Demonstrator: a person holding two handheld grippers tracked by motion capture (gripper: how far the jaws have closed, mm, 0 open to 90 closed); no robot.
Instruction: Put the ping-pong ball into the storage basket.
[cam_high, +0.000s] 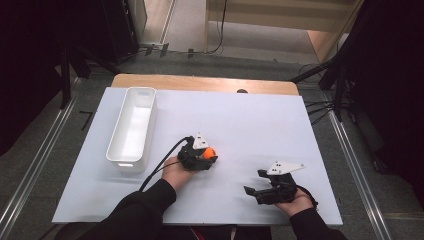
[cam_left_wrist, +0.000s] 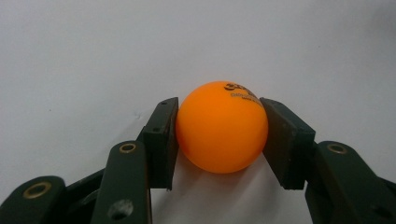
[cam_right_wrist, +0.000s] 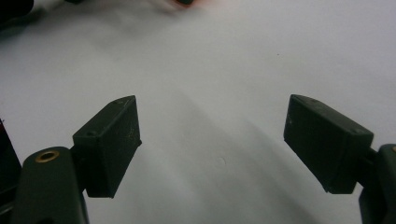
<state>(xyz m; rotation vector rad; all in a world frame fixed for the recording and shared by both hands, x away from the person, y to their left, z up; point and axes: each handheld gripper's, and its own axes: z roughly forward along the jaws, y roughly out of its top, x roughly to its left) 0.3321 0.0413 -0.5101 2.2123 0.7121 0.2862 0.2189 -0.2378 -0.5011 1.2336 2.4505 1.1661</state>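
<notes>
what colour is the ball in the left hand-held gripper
Orange, with small dark printed lettering near its top. The ping-pong ball shows best in the left gripper view.

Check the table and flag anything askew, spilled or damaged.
Nothing stands out. The white bin sits upright and empty on the white table. The left gripper clamps the orange ball cleanly, and the right gripper rests open over bare surface.
</notes>
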